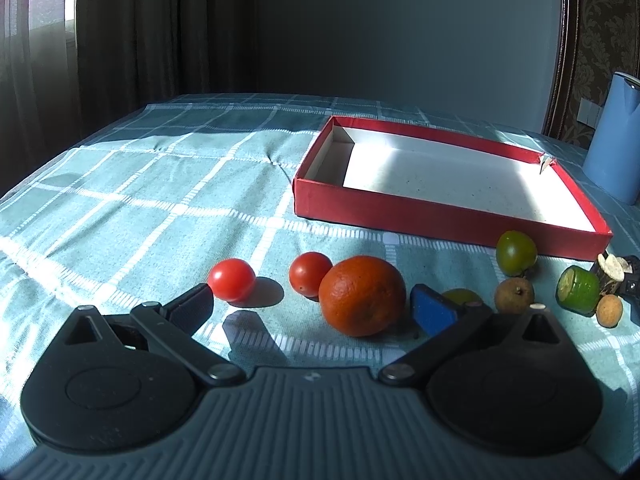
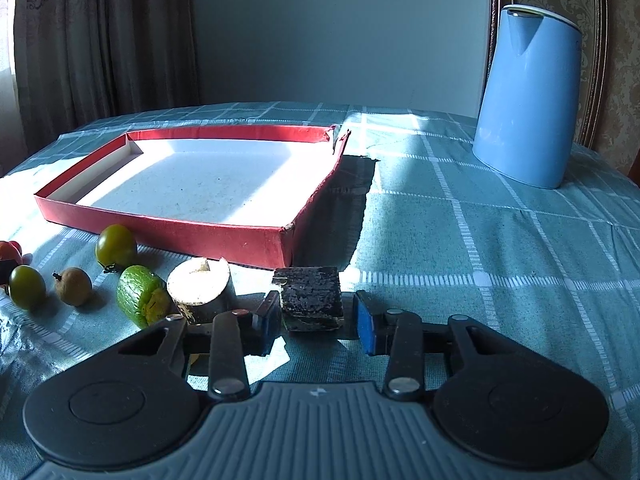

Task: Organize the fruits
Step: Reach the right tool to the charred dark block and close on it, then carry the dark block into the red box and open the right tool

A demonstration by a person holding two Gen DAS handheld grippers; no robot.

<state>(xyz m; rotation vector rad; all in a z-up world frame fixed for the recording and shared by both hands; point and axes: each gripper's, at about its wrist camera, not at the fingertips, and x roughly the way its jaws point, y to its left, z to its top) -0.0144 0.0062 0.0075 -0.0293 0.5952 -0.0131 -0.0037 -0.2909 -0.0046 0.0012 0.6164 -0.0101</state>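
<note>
In the left wrist view my left gripper (image 1: 316,306) is open wide, low over the cloth, with an orange (image 1: 362,295) between its fingers and not gripped. Two red cherry tomatoes (image 1: 232,279) (image 1: 310,273) lie just beyond its left finger. A green tomato (image 1: 516,252), a brown longan (image 1: 514,295) and a cut green fruit (image 1: 579,290) lie to the right. In the right wrist view my right gripper (image 2: 316,318) is open around a dark bark-like block (image 2: 311,298), its pads beside it and not pressing. The empty red box (image 2: 168,232) stands behind.
A blue kettle (image 2: 528,96) stands at the back right. A pale cut stump piece (image 2: 199,284), a cut green fruit (image 2: 141,294), a longan (image 2: 74,286) and two green tomatoes (image 2: 116,245) (image 2: 27,286) lie left of my right gripper. Dark curtains hang behind the checked tablecloth (image 1: 160,200).
</note>
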